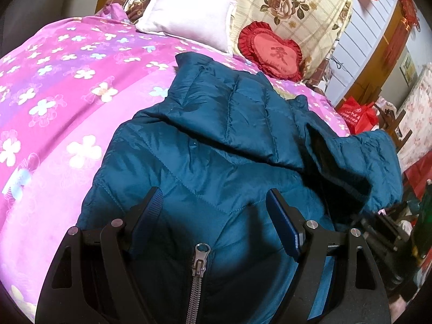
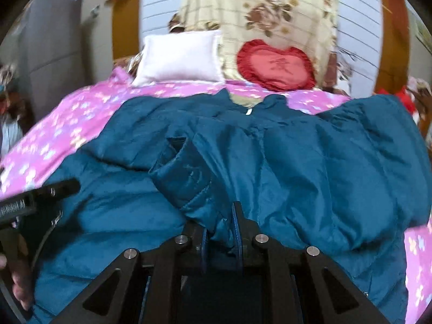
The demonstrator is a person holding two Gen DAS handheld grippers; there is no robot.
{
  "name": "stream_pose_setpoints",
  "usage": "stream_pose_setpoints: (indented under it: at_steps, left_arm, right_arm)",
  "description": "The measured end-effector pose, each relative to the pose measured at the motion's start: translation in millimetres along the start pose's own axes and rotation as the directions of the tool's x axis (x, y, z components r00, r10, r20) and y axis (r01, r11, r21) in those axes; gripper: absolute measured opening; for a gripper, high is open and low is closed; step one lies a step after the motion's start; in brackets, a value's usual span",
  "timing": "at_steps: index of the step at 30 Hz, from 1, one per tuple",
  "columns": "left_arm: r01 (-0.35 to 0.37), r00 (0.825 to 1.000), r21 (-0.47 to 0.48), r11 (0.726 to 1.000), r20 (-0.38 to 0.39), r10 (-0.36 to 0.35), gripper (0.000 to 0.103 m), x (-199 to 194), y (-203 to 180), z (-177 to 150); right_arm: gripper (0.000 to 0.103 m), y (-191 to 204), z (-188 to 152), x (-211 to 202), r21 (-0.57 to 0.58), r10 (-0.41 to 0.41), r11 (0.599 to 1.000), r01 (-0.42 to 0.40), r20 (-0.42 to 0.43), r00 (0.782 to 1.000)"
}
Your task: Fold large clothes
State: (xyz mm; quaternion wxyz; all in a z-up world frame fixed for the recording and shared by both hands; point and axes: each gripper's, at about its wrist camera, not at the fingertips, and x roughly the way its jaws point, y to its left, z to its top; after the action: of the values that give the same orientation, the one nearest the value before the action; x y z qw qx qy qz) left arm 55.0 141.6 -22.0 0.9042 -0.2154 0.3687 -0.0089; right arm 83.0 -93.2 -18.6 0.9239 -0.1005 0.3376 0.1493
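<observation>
A teal quilted jacket [image 1: 216, 156] lies on a pink flowered bedspread [image 1: 67, 86]. In the left wrist view my left gripper [image 1: 213, 202] is open, its jaws wide apart just above the jacket's lower front by the zipper pull [image 1: 201, 259]. One sleeve [image 1: 378, 167] is lifted at the right. In the right wrist view the jacket [image 2: 324, 167] fills the middle, and my right gripper [image 2: 221, 224] is shut on a fold of the jacket's fabric near a sleeve cuff [image 2: 183, 172]. The left gripper's body [image 2: 35, 202] shows at the left edge.
A white pillow [image 1: 189, 16], a red heart cushion [image 1: 272, 51] and a floral quilt [image 1: 283, 0] sit at the head of the bed. A red bag [image 1: 359, 116] and furniture stand past the bed's right side. The bedspread [image 2: 67, 124] is bare to the left.
</observation>
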Motion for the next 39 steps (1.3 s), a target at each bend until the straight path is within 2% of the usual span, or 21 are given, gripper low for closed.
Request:
stream_pose_setpoints:
  at_steps: [1, 3, 5, 8, 11, 13, 15, 18, 20, 23, 28, 29, 30, 31, 33, 35, 39]
  left_arm:
    - [0.001, 1.0, -0.001, 1.0, -0.001, -0.001, 0.079, 0.1, -0.1, 0.0]
    - [-0.006, 1.0, 0.005, 1.0, -0.002, 0.006, 0.079, 0.6, -1.0, 0.2]
    - [-0.021, 1.0, 0.024, 0.999, -0.009, 0.021, 0.079, 2.4, -4.6, 0.0]
    - [-0.051, 0.998, 0.041, 0.998, -0.033, 0.052, 0.079, 3.9, -12.3, 2.0]
    - [0.015, 0.999, -0.024, 1.0, -0.039, -0.016, 0.079, -4.7, -25.5, 7.5]
    - [0.06, 0.998, -0.013, 0.998, -0.032, -0.06, 0.08, -8.5, -47.3, 12.4]
    - [0.084, 0.996, 0.024, 0.996, -0.041, -0.083, 0.092, -2.2, -73.9, 15.4]
    - [0.144, 0.985, 0.03, 0.989, -0.103, -0.14, 0.092, 21.2, -103.6, 17.8]
    - [0.188, 0.971, 0.047, 0.981, -0.162, -0.178, 0.092, 45.6, -122.3, 17.6]
    - [0.117, 0.977, 0.054, 0.992, -0.186, -0.105, 0.092, 79.5, -131.0, 17.1]
    - [0.129, 0.979, -0.04, 0.991, -0.156, -0.134, 0.092, 85.8, -125.8, 23.1]
    - [0.141, 0.978, -0.046, 0.989, -0.148, -0.147, 0.088, 84.1, -124.6, 21.7]
    - [0.165, 0.976, -0.053, 0.985, -0.136, -0.171, 0.063, 80.9, -122.1, 20.2]
    - [0.199, 0.969, -0.067, 0.978, -0.133, -0.207, 0.044, 78.7, -118.6, 18.0]
    - [0.228, 0.962, -0.096, 0.969, -0.129, -0.239, 0.02, 73.4, -111.6, 14.4]
    - [0.251, 0.961, -0.083, 0.964, -0.1, -0.258, 0.011, 60.2, -109.6, 17.7]
    - [0.226, 0.974, 0.013, 0.974, -0.018, -0.225, 0.01, 21.0, -103.4, 35.7]
  right_arm:
    - [0.042, 0.6, -3.1, -1.0, -0.001, 0.009, 1.0, -0.009, -0.007, 1.0]
    - [0.075, 2.8, -6.8, -6.8, 0.0, 0.031, 1.0, -0.031, -0.006, 1.0]
    - [0.085, 0.2, -11.1, -17.6, 0.003, 0.055, 0.998, -0.055, 0.003, 0.998]
    - [0.085, -8.5, -17.4, -36.8, 0.031, 0.092, 0.995, -0.092, -0.006, 0.996]
    - [0.085, -20.9, -28.9, -59.2, 0.077, 0.079, 0.994, -0.076, -0.026, 0.997]
    - [0.085, -34.6, -37.5, -73.5, 0.116, 0.045, 0.992, -0.04, -0.038, 0.998]
    - [0.085, -49.6, -43.7, -82.5, 0.142, -0.039, 0.989, 0.046, -0.052, 0.998]
    - [0.085, -72.3, -52.1, -85.8, 0.192, -0.132, 0.97, 0.151, -0.105, 0.986]
    - [0.085, -88.7, -57.6, -85.9, 0.251, -0.131, 0.955, 0.16, -0.129, 0.983]
    - [0.085, -98.8, -61.7, -86.0, 0.287, -0.108, 0.947, 0.145, -0.141, 0.984]
    - [0.085, -97.9, -59.9, -83.3, 0.243, -0.131, 0.955, 0.169, -0.164, 0.978]
    - [0.085, -98.2, -59.7, -82.4, 0.244, -0.131, 0.955, 0.17, -0.166, 0.977]
    - [0.085, -100.0, -58.6, -80.1, 0.246, -0.13, 0.954, 0.17, -0.172, 0.977]
    - [0.085, -100.5, -57.9, -78.5, 0.248, -0.13, 0.953, 0.172, -0.175, 0.976]
    - [0.085, -101.3, -57.4, -75.8, 0.256, -0.129, 0.951, 0.172, -0.176, 0.976]
    - [0.085, -101.1, -57.2, -74.6, 0.259, -0.127, 0.951, 0.171, -0.176, 0.976]
    - [0.085, -100.3, -58.8, -72.9, 0.259, -0.132, 0.949, 0.179, -0.187, 0.974]
